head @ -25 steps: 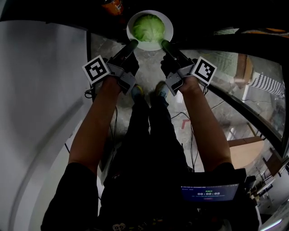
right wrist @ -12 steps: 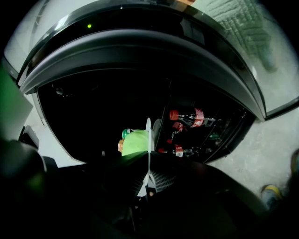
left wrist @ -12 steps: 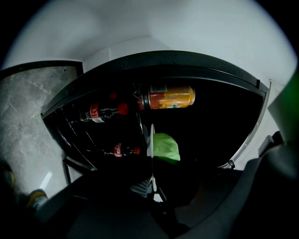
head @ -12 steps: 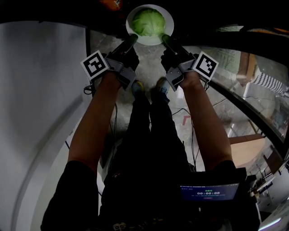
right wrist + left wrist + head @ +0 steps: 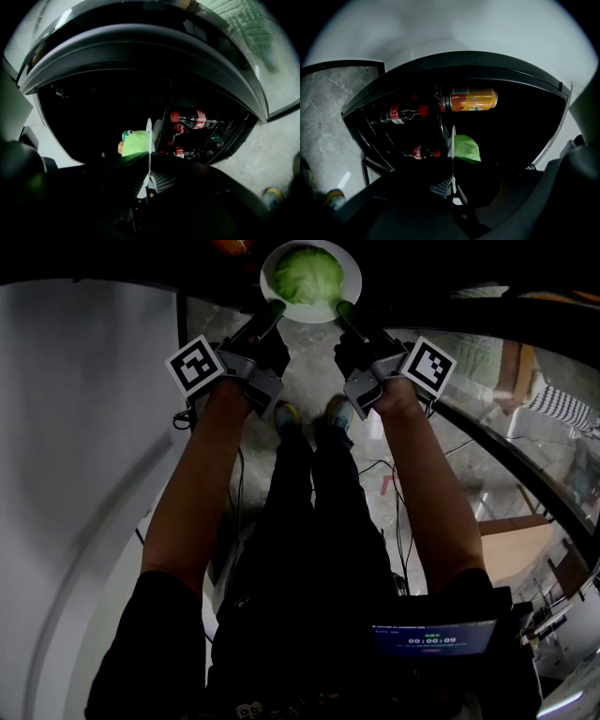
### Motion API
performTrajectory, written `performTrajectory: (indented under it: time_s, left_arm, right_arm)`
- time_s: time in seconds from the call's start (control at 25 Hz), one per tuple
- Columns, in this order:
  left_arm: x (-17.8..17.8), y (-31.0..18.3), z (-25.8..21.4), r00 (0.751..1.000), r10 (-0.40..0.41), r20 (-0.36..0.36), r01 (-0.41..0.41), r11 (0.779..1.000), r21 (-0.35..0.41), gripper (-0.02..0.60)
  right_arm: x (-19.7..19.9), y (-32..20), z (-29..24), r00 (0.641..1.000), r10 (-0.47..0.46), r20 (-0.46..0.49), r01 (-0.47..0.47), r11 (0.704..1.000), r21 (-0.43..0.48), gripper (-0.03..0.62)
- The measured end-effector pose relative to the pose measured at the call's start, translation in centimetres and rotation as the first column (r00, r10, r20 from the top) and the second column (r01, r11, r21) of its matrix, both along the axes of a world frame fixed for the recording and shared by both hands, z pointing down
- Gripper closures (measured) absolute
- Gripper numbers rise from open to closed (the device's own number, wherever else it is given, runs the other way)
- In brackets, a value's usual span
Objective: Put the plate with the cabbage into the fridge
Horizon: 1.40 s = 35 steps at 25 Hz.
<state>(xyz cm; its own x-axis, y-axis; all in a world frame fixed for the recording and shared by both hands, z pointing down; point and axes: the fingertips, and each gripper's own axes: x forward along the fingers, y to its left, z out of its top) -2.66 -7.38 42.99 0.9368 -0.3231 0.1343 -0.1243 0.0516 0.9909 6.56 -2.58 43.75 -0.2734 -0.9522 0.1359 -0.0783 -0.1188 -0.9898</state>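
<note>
A white plate (image 5: 349, 268) carrying a green cabbage (image 5: 306, 274) is held out ahead of me at the dark fridge opening. My left gripper (image 5: 273, 311) is shut on the plate's left rim and my right gripper (image 5: 343, 311) is shut on its right rim. In the left gripper view the plate (image 5: 453, 154) shows edge-on between the jaws with the cabbage (image 5: 467, 149) to its right. The right gripper view has the plate (image 5: 149, 140) edge-on too, the cabbage (image 5: 135, 143) on its left. The fridge interior (image 5: 520, 126) is dark.
Inside the fridge an orange drink bottle (image 5: 471, 99) lies on its side, with cola bottles (image 5: 405, 114) on wire racks. More cola bottles (image 5: 192, 118) and cans (image 5: 124, 135) appear in the right gripper view. A white wall (image 5: 84, 409) stands left; a glass door (image 5: 511, 399) hangs right.
Both grippers have carried the plate with the cabbage forward, farther toward the fridge opening; it now sits higher in the head view.
</note>
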Motion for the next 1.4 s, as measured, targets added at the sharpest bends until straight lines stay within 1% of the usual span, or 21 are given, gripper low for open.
performTrajectory:
  time_s: [0.24, 0.48, 0.84, 1.04, 1.12, 1.2, 1.24, 1.28, 1.32, 1.36, 1.4]
  left_arm:
    - [0.1, -0.2, 0.4, 1.0, -0.017, 0.002, 0.017, 1.0, 0.018, 0.571]
    - [0.0, -0.1, 0.5, 0.999, -0.039, -0.009, 0.039, 0.999, 0.033, 0.569]
    - [-0.8, 0.0, 0.4, 0.999, -0.048, 0.007, 0.047, 0.998, 0.046, 0.569]
    - [-1.7, -0.2, 0.4, 0.998, -0.055, 0.02, 0.053, 0.996, 0.066, 0.569]
    - [-2.1, -0.2, 0.5, 0.998, -0.051, 0.031, 0.048, 0.995, 0.086, 0.569]
    - [-2.6, -0.3, 0.1, 0.997, -0.033, 0.071, 0.022, 0.989, 0.148, 0.569]
    - [-2.9, -0.3, -0.1, 0.993, -0.018, 0.119, -0.006, 0.979, 0.203, 0.569]
    - [-3.2, -0.4, -0.2, 0.982, -0.005, 0.187, -0.047, 0.961, 0.272, 0.569]
    - [-3.4, -0.5, -0.3, 0.965, 0.003, 0.261, -0.097, 0.933, 0.348, 0.569]
    - [-3.4, -0.4, -0.5, 0.944, 0.003, 0.331, -0.151, 0.893, 0.424, 0.57]
    - [-3.4, -0.2, -0.8, 0.919, -0.003, 0.394, -0.21, 0.842, 0.496, 0.571]
  right_arm:
    - [0.1, -0.1, 0.7, 1.0, 0.011, -0.002, -0.011, 1.0, -0.006, 0.576]
    - [0.2, -0.1, 1.0, 0.999, 0.002, -0.041, -0.002, 1.0, -0.018, 0.576]
    - [0.2, 0.1, 0.6, 0.999, -0.002, -0.046, 0.001, 1.0, -0.011, 0.576]
    - [0.5, 0.3, 0.7, 0.999, 0.001, -0.05, -0.001, 1.0, -0.01, 0.576]
    - [0.6, 0.5, 0.9, 0.999, 0.005, -0.053, -0.006, 1.0, -0.009, 0.576]
    - [0.8, 0.7, 0.9, 0.998, 0.011, -0.066, -0.012, 1.0, -0.014, 0.574]
    - [0.9, 0.8, 0.9, 0.997, 0.014, -0.08, -0.016, 1.0, -0.018, 0.576]
    - [1.0, 0.8, 0.9, 0.995, 0.015, -0.101, -0.018, 1.0, -0.024, 0.576]
    - [1.1, 0.9, 1.0, 0.992, 0.014, -0.124, -0.017, 0.999, -0.028, 0.576]
    - [1.2, 0.9, 1.0, 0.989, 0.011, -0.148, -0.016, 0.999, -0.031, 0.576]
    - [1.2, 1.0, 0.9, 0.985, 0.01, -0.172, -0.015, 0.999, -0.03, 0.576]
